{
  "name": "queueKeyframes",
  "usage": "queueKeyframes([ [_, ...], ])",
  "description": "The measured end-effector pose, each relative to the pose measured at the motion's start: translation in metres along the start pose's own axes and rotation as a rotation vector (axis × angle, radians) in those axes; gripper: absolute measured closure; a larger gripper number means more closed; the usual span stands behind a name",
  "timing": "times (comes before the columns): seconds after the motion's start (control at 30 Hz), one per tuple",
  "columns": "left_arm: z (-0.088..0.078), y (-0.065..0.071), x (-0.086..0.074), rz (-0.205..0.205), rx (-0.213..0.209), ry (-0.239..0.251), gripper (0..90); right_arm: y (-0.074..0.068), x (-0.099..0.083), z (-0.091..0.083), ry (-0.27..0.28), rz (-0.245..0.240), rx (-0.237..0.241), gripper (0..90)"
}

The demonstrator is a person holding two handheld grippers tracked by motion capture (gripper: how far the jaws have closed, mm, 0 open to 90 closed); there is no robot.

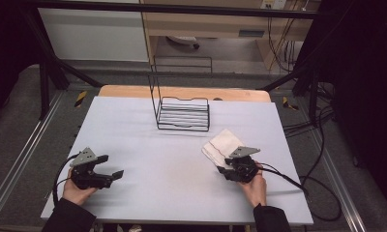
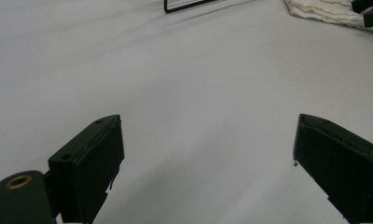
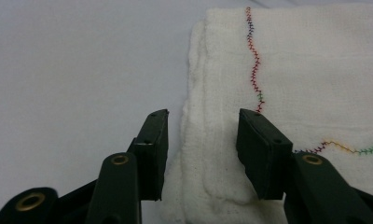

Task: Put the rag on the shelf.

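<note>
A folded white cloth (image 1: 220, 145) with a multicoloured zigzag stitch line (image 3: 253, 60) lies on the right of the grey table (image 1: 172, 188). My right gripper (image 1: 227, 161) sits at the cloth's near edge. In the right gripper view its jaws (image 3: 203, 126) stand astride the cloth's thick folded left edge (image 3: 201, 140), one just off the cloth on bare table, the other over the cloth, and neither visibly pinches it. My left gripper (image 1: 111, 166) rests at the table's front left, wide open (image 2: 208, 140) over bare table. The cloth (image 2: 324, 11) also appears far off in the left gripper view.
A black wire rack (image 1: 182, 116) stands at the back middle of the table, its base corner (image 2: 189, 4) just visible in the left gripper view. Black cables (image 1: 303, 186) trail off the right edge. A wooden board (image 1: 133, 91) lines the far edge.
</note>
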State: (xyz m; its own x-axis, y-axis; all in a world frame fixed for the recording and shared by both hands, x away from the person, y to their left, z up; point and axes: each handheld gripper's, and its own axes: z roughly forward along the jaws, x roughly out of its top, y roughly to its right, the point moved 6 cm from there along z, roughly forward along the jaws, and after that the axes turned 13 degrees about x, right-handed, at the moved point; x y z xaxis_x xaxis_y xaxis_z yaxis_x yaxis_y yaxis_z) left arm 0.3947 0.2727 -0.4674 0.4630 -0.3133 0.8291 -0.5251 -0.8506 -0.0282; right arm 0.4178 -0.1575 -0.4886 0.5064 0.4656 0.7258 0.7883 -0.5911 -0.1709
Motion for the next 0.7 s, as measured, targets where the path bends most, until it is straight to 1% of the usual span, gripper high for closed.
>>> queueKeyframes([
  [0.23, 0.0, -0.0002, 0.0001, 0.0, 0.001, 0.001, 8.7, -0.0021, -0.0019, -0.0017, -0.014, -0.015, -0.02, 61.6],
  [0.4, 0.0002, 0.0001, 0.0, 0.001, 0.001, 0.0, 8.8, -0.0027, -0.0025, -0.0001, -0.021, -0.016, -0.026, 62.5],
  [0.53, 0.0003, -0.0001, 0.0001, 0.001, 0.002, 0.0, 8.8, -0.0045, -0.0018, 0.0019, -0.06, -0.073, -0.08, 66.9],
  [0.57, 0.0002, -0.0001, 0.0001, 0.001, 0.002, 0.0, 8.8, -0.0046, -0.0016, 0.0023, -0.061, -0.078, -0.089, 68.4],
  [0.7, 0.0001, 0.0, 0.0002, 0.002, 0.002, 0.001, 8.9, -0.0028, -0.0013, 0.0016, -0.058, -0.066, -0.097, 73.7],
])
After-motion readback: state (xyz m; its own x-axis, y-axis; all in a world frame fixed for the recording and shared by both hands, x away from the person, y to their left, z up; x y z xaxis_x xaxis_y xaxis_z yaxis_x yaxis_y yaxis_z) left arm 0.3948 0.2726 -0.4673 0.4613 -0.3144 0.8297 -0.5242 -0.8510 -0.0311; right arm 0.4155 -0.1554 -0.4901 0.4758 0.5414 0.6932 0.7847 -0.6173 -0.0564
